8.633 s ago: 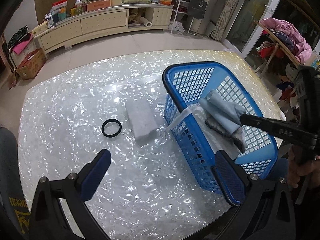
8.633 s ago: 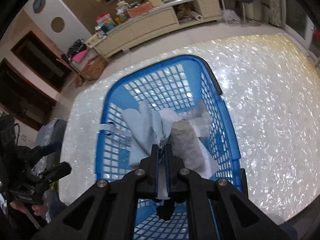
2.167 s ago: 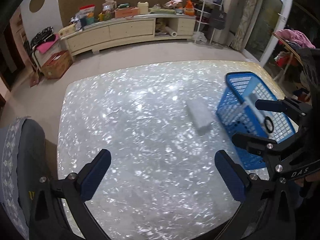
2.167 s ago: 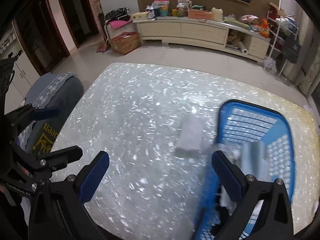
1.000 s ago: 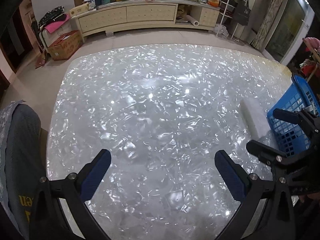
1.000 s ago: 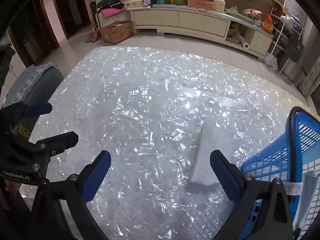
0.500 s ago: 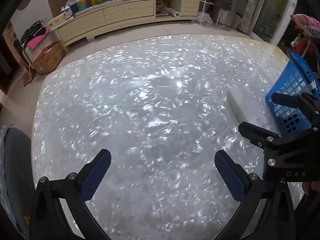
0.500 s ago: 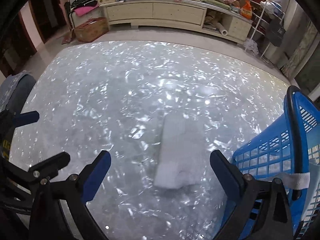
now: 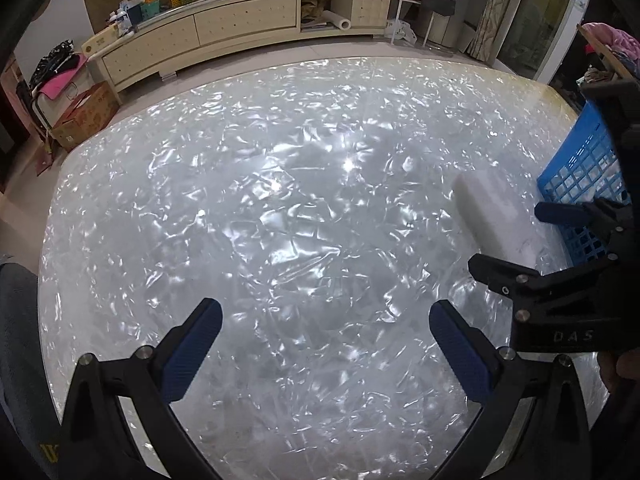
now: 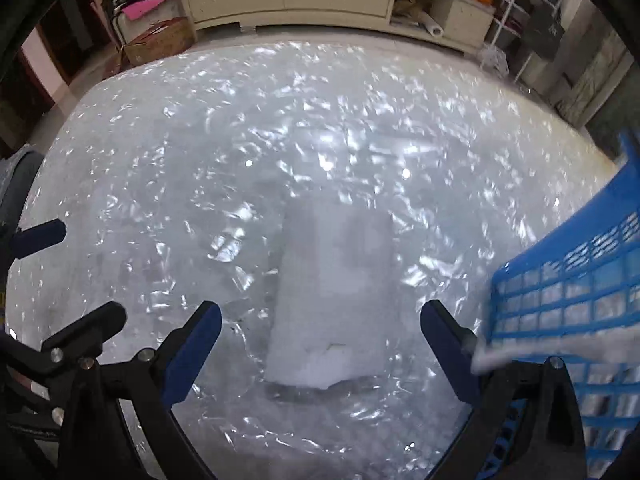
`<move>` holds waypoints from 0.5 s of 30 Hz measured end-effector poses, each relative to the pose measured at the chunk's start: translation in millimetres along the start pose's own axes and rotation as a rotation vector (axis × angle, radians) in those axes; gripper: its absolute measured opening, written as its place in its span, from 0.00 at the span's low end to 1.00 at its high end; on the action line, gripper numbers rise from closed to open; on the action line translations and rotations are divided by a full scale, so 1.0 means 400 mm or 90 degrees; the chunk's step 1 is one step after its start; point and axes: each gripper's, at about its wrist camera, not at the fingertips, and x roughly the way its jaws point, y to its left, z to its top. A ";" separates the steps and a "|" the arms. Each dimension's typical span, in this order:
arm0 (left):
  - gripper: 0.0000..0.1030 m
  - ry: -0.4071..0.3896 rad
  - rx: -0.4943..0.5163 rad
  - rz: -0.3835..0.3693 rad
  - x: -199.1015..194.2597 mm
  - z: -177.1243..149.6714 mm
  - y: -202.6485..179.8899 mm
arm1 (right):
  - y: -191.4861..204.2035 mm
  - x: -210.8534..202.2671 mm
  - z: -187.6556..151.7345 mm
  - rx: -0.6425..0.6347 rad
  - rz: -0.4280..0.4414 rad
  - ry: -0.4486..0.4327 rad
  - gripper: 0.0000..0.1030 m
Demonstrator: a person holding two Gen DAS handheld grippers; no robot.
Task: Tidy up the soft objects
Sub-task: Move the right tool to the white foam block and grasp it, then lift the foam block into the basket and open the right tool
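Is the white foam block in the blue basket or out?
Out: the white foam block lies flat on the table beside the blue basket.

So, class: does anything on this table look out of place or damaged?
Yes. The white foam block lies on the table beside the blue basket, not in it. Its near edge looks chipped. The open right tool is lined up over it.
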 end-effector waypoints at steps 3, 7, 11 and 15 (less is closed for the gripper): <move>1.00 -0.002 -0.002 0.001 0.001 -0.005 0.003 | -0.012 0.021 -0.006 0.019 0.010 0.020 0.93; 1.00 0.002 -0.003 0.004 0.012 -0.009 -0.003 | -0.020 0.029 -0.020 0.034 0.019 0.027 0.72; 1.00 0.003 -0.007 -0.002 0.012 -0.014 -0.003 | 0.001 0.011 -0.028 0.008 0.030 0.009 0.44; 1.00 0.001 -0.003 0.008 -0.011 -0.012 -0.007 | 0.032 -0.009 -0.042 -0.006 0.035 0.016 0.43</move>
